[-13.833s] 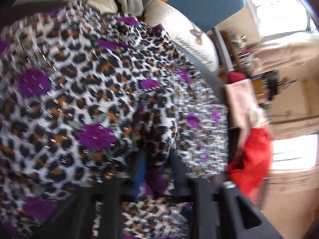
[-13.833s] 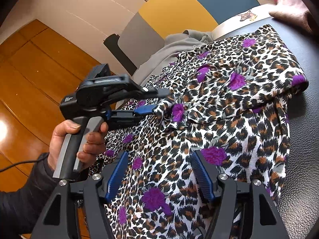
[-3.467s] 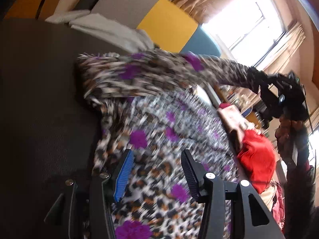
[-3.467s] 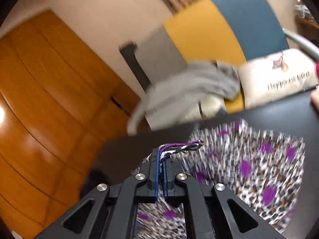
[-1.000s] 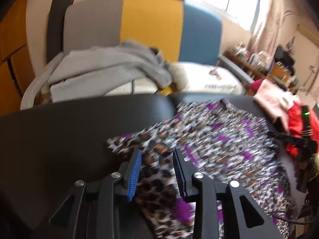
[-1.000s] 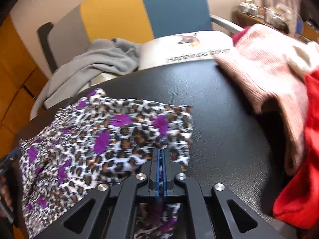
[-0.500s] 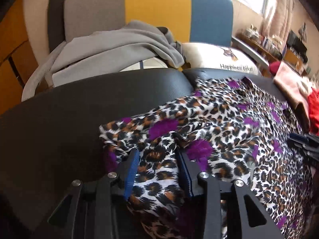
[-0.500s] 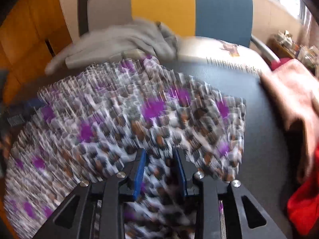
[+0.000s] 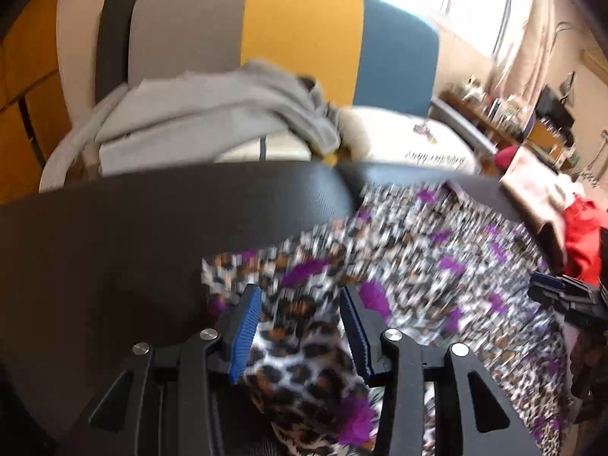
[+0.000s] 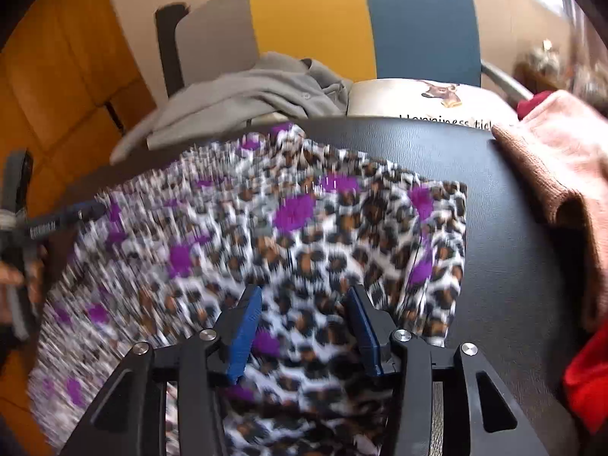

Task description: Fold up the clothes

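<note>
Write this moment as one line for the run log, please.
stage: releasing fold | left claw: opening over leopard-print purple-flowered cloth | right claw: opening over it

The leopard-print garment (image 10: 304,228) is thin, smooth woven cloth with a faint sheen. It lies on a black table (image 10: 505,266) with a matt, finely grained, leather-like skin. Beyond the table, a grey garment (image 9: 212,114) looks soft and matt; at the table's right edge a pink knit (image 10: 562,174) shows ribbed texture.
</note>
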`<state>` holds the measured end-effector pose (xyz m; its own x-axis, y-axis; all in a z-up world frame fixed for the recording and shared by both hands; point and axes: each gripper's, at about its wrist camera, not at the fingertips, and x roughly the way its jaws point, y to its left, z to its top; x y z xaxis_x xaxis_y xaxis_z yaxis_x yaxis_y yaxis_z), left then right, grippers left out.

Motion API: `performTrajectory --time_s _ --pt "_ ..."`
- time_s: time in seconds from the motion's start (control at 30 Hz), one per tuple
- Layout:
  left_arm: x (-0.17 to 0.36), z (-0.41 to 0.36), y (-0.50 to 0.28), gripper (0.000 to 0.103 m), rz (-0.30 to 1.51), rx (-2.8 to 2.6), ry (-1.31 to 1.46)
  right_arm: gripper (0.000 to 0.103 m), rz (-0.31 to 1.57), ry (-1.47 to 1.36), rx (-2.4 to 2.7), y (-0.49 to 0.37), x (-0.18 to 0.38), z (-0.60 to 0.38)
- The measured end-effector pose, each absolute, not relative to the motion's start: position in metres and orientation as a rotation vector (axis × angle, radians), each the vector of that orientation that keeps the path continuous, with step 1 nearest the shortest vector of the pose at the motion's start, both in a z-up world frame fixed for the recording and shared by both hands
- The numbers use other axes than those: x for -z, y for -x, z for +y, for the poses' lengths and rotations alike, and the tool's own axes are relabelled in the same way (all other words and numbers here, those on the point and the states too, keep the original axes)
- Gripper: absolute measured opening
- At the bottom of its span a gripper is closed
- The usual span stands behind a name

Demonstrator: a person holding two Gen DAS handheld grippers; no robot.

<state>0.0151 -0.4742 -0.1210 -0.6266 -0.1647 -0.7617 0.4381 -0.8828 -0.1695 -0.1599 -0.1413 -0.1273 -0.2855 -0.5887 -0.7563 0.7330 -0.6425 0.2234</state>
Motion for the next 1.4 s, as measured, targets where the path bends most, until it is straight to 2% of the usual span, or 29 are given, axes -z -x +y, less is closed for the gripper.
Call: performTrajectory --time_s 0.17,0.23,0.53,0.57,0.63,0.67,0.7,0.73,0.77,0.8,1.13,1.33,1.4 --pt "0.111 -0.484 0.016 0.045 0.582 2.595 -1.139 0.048 0.116 -1.033 1.946 0.2 0.097 -0.182" --pt "0.113 -0.483 0.039 0.045 0.566 2.616 -1.179 0.047 0.145 -1.057 1.918 0.218 0.093 -0.209" --pt "0.153 -0.49 0.119 0.045 0.55 2.529 -1.384 0.04 0.209 -1.237 1.828 0.27 0.127 -0.281" --pt "0.155 -0.489 0.123 0.045 0.543 2.537 -1.376 0.037 0.209 -1.234 1.834 0.272 0.128 -0.284" --pt "0.155 -0.489 0.129 0.044 0.577 2.54 -1.379 0.023 0.228 -1.233 1.828 0.274 0.127 -0.289" --pt "0.156 -0.489 0.132 0.043 0.623 2.546 -1.395 0.013 0.248 -1.226 1.829 0.273 0.127 -0.29" --pt "0.156 -0.49 0.135 0.037 0.669 2.552 -1.411 0.011 0.269 -1.22 1.829 0.271 0.127 -0.291" --pt "0.157 -0.49 0.139 0.027 0.687 2.55 -1.424 0.011 0.289 -1.213 1.829 0.27 0.127 -0.292" --pt "0.158 -0.487 0.142 0.005 0.653 2.533 -1.43 0.009 0.292 -1.212 1.83 0.27 0.126 -0.291" --pt "0.157 -0.485 0.142 0.001 0.631 2.527 -1.422 0.008 0.283 -1.214 1.834 0.27 0.125 -0.29" --pt "0.109 -0.445 0.07 0.002 0.508 2.701 -1.127 0.007 0.156 -1.021 1.838 0.216 0.077 -0.232" --pt "0.124 -0.413 0.033 0.002 0.457 2.705 -1.165 0.008 0.128 -1.08 1.83 0.174 0.103 -0.194" --pt "0.133 -0.41 0.025 0.011 0.481 2.683 -1.21 0.011 0.118 -1.123 1.806 0.166 0.114 -0.186"
